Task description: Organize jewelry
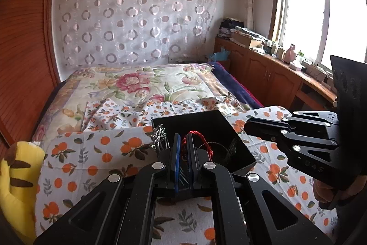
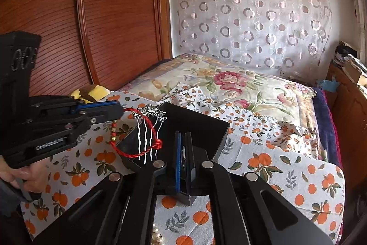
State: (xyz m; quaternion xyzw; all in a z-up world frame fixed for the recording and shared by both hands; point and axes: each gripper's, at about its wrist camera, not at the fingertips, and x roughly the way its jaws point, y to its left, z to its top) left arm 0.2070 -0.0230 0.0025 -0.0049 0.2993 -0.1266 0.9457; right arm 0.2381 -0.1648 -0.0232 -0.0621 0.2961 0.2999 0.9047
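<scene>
Over the black box (image 2: 195, 125), my left hand-held gripper (image 2: 121, 110) pinches the red bracelet (image 2: 137, 130), hanging toward six o'clock; my right hand-held gripper (image 2: 184, 153), closed and empty, sits nearer the box.

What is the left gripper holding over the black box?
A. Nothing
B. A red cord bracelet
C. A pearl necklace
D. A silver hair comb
B: in the right wrist view the left gripper is shut on the red cord bracelet, which dangles in front of the silver hair comb leaning on the black box.
</scene>
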